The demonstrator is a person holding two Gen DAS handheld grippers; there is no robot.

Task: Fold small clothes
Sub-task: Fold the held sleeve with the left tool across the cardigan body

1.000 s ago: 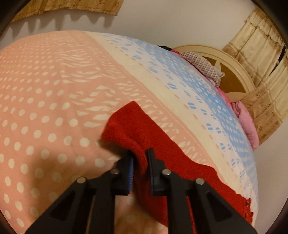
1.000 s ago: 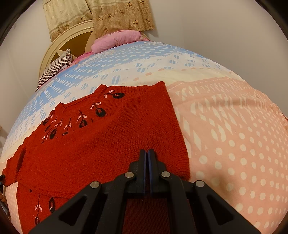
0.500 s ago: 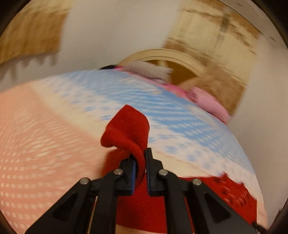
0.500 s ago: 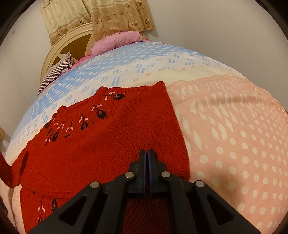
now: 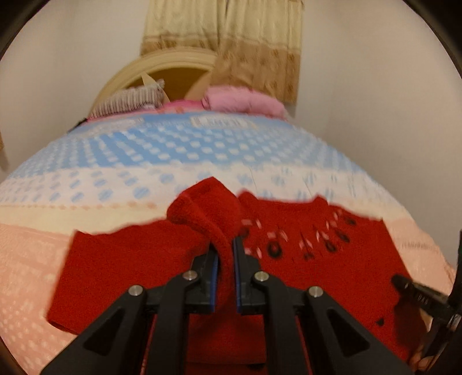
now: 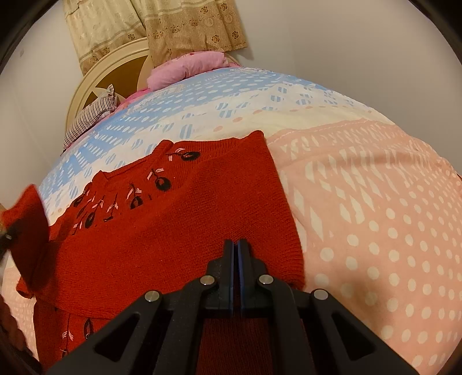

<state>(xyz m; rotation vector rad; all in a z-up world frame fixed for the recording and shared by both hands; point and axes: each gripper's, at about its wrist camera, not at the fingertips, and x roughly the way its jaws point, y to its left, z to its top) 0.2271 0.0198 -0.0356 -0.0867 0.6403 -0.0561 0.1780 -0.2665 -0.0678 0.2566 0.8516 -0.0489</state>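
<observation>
A red knit sweater [image 6: 173, 230] with black and pink embroidered flowers lies on the bed, partly folded. It also shows in the left wrist view [image 5: 346, 259]. My left gripper [image 5: 225, 253] is shut on the sweater's sleeve [image 5: 208, 210] and holds it raised over the sweater's body. The lifted sleeve shows at the left edge of the right wrist view [image 6: 29, 219]. My right gripper [image 6: 236, 245] is shut with its tips resting on the sweater's folded right side, near the hem edge; whether it pinches cloth is hidden.
The bed cover [image 6: 375, 202] has pink dotted, cream and blue bands. A pink blanket [image 6: 187, 67] and a striped pillow [image 6: 89, 115] lie by the round headboard [image 5: 161, 66]. Curtains [image 6: 173, 26] hang behind. White walls close both sides.
My left gripper has lifted the sleeve and swung it right, over the sweater's body, turning to face the headboard. My right gripper has stayed in place, shut on the sweater's side.
</observation>
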